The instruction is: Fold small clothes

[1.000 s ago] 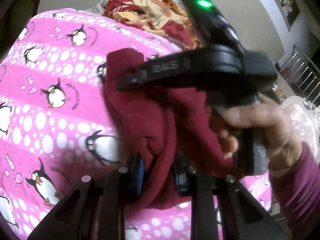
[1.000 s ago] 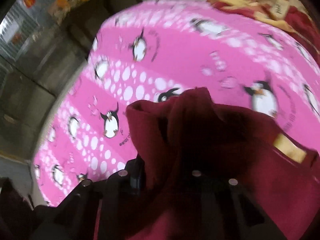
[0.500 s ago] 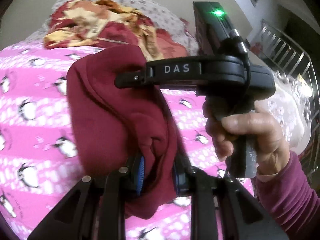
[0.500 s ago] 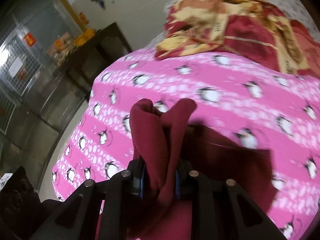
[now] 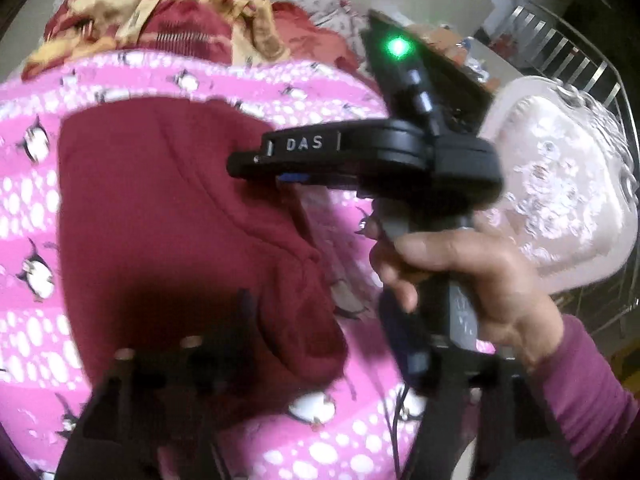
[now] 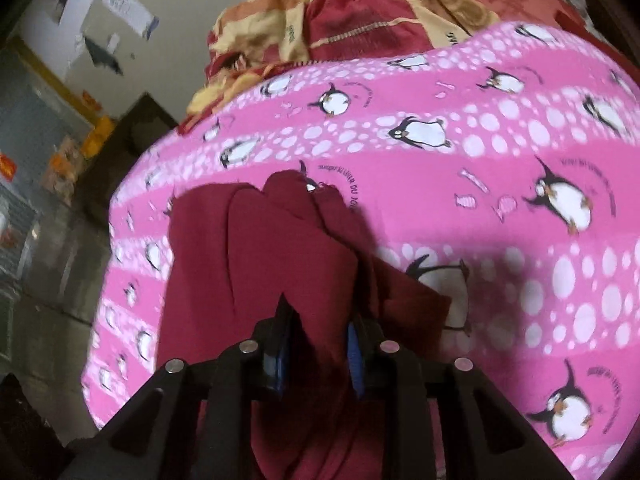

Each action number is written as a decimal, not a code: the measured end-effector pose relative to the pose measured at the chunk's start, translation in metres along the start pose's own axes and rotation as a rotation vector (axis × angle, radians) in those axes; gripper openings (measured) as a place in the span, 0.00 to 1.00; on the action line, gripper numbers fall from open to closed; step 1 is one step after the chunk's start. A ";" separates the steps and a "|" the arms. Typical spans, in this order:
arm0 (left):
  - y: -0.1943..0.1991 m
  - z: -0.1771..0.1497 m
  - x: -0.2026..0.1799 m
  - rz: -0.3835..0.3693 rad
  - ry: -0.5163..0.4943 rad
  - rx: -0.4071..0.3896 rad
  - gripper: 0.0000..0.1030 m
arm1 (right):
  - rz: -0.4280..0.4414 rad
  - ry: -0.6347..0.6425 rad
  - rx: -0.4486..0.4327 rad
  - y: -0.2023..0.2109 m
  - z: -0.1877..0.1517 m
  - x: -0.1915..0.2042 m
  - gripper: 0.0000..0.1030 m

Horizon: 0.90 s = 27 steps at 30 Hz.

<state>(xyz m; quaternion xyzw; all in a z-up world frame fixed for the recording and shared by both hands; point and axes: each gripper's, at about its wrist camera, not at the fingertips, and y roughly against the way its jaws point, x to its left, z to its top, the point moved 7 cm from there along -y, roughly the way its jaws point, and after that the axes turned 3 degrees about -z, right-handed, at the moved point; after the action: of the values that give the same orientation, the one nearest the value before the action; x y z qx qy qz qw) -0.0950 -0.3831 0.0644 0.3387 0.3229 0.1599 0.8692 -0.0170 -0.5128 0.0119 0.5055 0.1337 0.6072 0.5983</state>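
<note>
1. Pink fleece blanket, printed with penguins and white dots, covers the bed; a red-and-gold quilt lies bunched at its far end.
2. On the blanket lies a maroon garment of soft, thick knit, spread broad and flat in the left wrist view, with a ridge of folds along its right side.
3. Right gripper grasps the garment, a thick gather of cloth pinched between its blue-padded fingers, the fabric rising in rounded pleats beyond them.
4. Left gripper hovers low over the garment's near edge; blur and shadow hide its fingers, so their state cannot be told.
5. Person's right hand, in a magenta sleeve, is wrapped around the black right gripper's handle, held level above the cloth, a green light glowing on top.
</note>
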 end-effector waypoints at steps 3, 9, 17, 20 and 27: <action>0.031 -0.006 0.000 -0.001 -0.063 -0.021 0.72 | 0.031 -0.016 -0.024 0.031 -0.012 0.006 0.58; 0.054 -0.028 0.051 0.238 -0.095 -0.021 0.74 | 0.068 0.059 0.030 0.050 -0.064 0.036 0.61; 0.031 -0.062 0.088 0.257 0.016 0.067 0.74 | -0.079 0.140 0.055 0.043 -0.116 0.021 0.16; 0.026 -0.066 0.090 0.270 0.004 0.085 0.74 | -0.066 0.116 0.062 0.048 -0.119 0.017 0.16; 0.032 -0.062 0.081 0.267 -0.073 0.059 0.74 | 0.008 0.033 -0.084 0.073 -0.069 0.030 0.54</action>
<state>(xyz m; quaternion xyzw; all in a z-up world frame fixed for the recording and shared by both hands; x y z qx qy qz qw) -0.0783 -0.2900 0.0148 0.4096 0.2479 0.2520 0.8410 -0.1070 -0.4743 0.0505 0.4703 0.1158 0.6227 0.6145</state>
